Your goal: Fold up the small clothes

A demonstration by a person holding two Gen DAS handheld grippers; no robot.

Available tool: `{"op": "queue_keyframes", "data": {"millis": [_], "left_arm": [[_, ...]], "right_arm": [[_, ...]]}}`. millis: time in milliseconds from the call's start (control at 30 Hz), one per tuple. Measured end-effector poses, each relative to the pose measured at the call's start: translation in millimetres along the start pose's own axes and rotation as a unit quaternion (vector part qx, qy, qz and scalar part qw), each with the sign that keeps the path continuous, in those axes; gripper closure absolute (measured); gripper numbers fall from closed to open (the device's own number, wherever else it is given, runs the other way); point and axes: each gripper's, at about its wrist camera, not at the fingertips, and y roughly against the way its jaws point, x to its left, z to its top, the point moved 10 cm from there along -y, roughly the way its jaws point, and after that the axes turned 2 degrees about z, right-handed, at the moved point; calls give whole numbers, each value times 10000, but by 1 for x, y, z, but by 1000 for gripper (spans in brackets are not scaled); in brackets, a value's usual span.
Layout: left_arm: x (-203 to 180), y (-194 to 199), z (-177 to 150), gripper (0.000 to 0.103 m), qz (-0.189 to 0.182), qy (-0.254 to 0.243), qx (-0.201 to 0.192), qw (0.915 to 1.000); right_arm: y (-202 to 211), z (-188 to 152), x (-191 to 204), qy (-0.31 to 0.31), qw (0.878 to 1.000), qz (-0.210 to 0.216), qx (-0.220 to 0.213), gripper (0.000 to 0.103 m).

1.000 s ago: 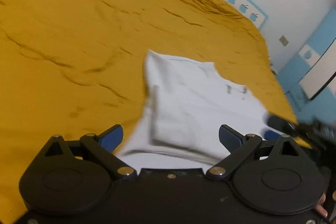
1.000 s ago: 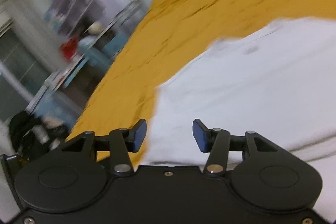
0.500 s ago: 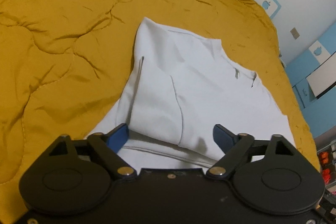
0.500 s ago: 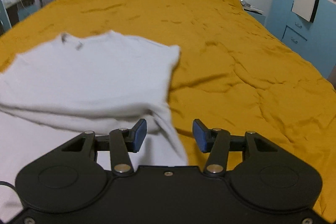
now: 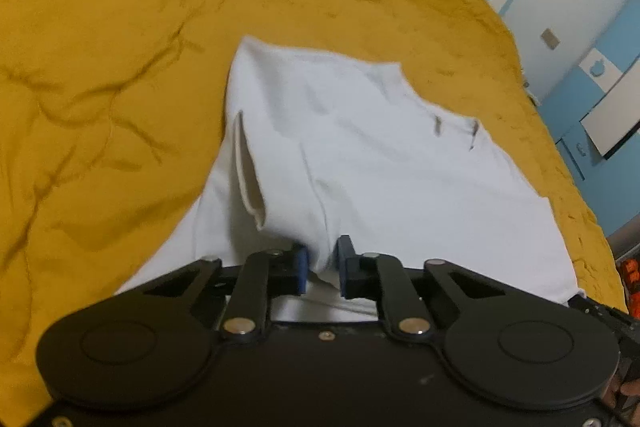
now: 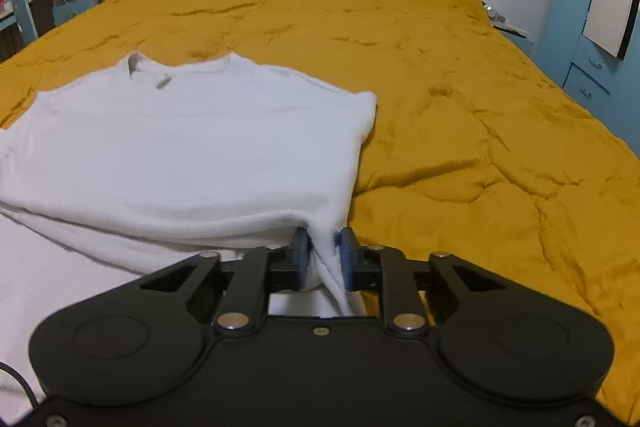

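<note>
White shirt [image 5: 384,163] spread on yellow quilt [image 5: 100,75], collar toward 12 o'clock, one sleeve folded in at 9. Left gripper [image 5: 322,265] clamped on a pinch of shirt at 6 o'clock. Right gripper [image 6: 324,255] likewise clamped on the shirt's folded edge [image 6: 316,219], near 6.
</note>
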Motion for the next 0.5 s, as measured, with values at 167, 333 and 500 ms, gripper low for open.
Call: {"op": "queue_keyframes", "data": {"millis": [167, 333, 500], "left_arm": [[-1, 15, 1, 95, 30, -290, -35, 9996], [15, -13, -19, 85, 230, -278, 426, 9984], [6, 3, -13, 37, 400, -639, 266, 9968]], "right_arm": [[21, 9, -9, -360, 9989, 133, -258, 93], [-3, -17, -17, -495, 9987, 47, 86, 94], [4, -16, -23, -720, 9972, 177, 31, 86]]}}
